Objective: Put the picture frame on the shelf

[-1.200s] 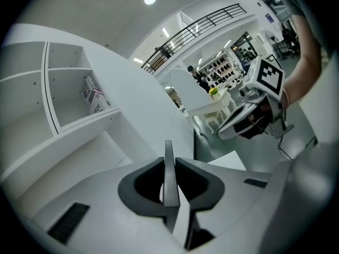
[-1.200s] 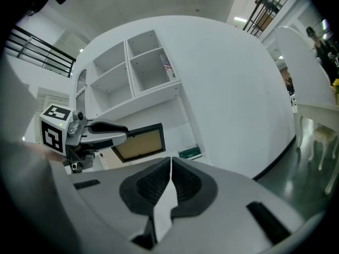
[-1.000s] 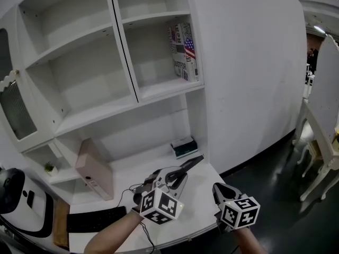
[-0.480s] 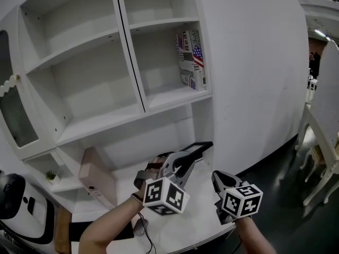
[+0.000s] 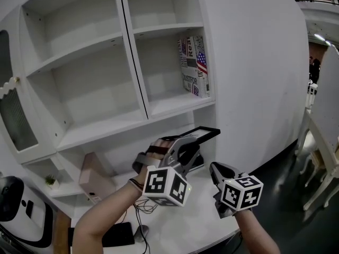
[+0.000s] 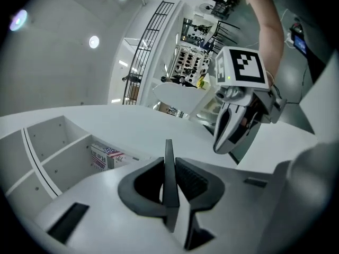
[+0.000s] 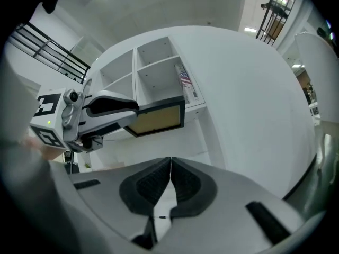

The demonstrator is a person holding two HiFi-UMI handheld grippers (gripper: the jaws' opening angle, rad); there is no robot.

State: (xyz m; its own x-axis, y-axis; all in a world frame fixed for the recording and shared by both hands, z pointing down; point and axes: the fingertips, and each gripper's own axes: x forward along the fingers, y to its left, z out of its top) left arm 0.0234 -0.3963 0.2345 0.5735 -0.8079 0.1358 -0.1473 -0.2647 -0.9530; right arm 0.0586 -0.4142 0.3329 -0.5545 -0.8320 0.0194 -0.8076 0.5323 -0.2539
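The left claw (image 5: pixel 195 143) is clamped tight on the black picture frame (image 5: pixel 204 134), pinching its thin edge. The frame is up in the air, lying nearly flat, just in front of the white shelf (image 5: pixel 100 127) and under the board where a box with a flag (image 5: pixel 197 65) stands. The right claw (image 5: pixel 214 169) is squeezed closed with nothing in it, low and near the left one, above the white table (image 5: pixel 177 229)
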